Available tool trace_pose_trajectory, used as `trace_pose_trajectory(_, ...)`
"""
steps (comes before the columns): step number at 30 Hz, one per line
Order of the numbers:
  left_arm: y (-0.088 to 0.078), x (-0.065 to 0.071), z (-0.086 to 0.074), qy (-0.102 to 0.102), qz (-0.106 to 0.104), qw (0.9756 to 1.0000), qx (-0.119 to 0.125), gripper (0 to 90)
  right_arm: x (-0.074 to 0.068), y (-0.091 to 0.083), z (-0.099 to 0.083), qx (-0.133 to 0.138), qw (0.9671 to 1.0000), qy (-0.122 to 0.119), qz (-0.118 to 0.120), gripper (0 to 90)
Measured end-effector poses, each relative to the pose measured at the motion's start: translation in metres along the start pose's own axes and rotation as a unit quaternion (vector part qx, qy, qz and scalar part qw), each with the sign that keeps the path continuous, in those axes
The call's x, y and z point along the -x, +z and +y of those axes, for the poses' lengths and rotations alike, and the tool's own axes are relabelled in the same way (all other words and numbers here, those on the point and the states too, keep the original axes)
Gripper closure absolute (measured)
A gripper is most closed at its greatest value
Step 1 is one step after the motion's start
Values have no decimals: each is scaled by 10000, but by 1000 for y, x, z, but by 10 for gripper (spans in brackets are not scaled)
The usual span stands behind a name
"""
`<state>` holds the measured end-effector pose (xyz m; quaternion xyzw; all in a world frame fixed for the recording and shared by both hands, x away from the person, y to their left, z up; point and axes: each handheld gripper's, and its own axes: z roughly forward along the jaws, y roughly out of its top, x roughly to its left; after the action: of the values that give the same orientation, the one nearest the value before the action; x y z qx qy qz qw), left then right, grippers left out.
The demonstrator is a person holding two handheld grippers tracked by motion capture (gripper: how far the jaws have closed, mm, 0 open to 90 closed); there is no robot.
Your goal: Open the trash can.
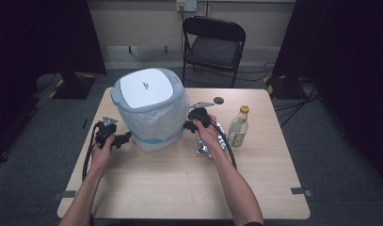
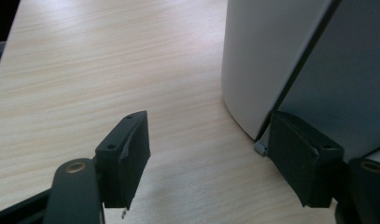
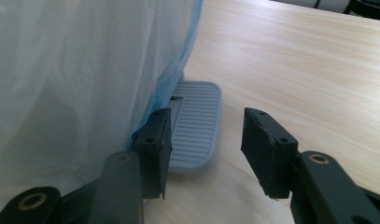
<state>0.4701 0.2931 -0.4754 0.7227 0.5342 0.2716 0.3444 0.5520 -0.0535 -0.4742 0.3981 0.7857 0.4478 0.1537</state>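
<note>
A grey-lidded white pedal bin lined with a translucent plastic bag [image 1: 150, 110] stands at 11 o'clock on the light wooden surface [image 1: 179, 188]. The left gripper [image 1: 115, 139] at 9 o'clock and right gripper [image 1: 191, 123] at 3 o'clock flank it, fingers spread wide, gripping nothing. The grey ribbed pedal [image 3: 195, 123] lies before the right fingers [image 3: 267, 149]. A yellow-capped clear bottle [image 1: 238, 126] stands beside crumpled foil [image 1: 211, 141].

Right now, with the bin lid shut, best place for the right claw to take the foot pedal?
Judging by its pose, the pedal's free outer end, taken from the table side. It lies flat and ribbed, jutting from under the bin's bag; the right claw already stands open over it.
</note>
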Motion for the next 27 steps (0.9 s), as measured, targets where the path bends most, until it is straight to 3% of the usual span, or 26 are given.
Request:
trace_pose_trajectory(3,-1,-3,-1,28,106,9999,39,372,-8,-1,-3,-35,9995,-147,295,511)
trace_pose_trajectory(5,-2,-5,-1,51,-15,10000,46,441,-18,-2,-4,-140,9983,-342,440,480)
trace_pose_trajectory(6,-2,-6,-2,14,-54,10000,65,481,-22,-2,-6,-143,9981,-463,370,493)
trace_pose_trajectory(8,-2,-7,-4,-19,-90,9999,93,463,-27,-6,-10,-51,9986,-372,385,520)
trace_pose_trajectory(11,-2,-5,-7,-50,-139,9998,141,512,-29,-11,-17,14,9985,-350,420,514)
trace_pose_trajectory(18,-5,-5,-14,114,-245,9995,155,559,-43,-22,-23,11,9981,-467,395,549)
trace_pose_trajectory(21,-6,-4,-17,73,-392,9990,209,622,-50,-28,-28,11,9980,-510,379,557)
trace_pose_trajectory(24,-7,-6,-19,87,-515,9984,210,621,-56,-35,-34,9,9977,-546,395,558)
trace_pose_trajectory(25,-8,-6,-19,122,-548,9982,199,625,-59,-38,-37,-8,9982,-444,414,563)
trace_pose_trajectory(27,-10,-6,-20,175,-575,9980,178,623,-63,-42,-40,28,9977,-563,365,566)
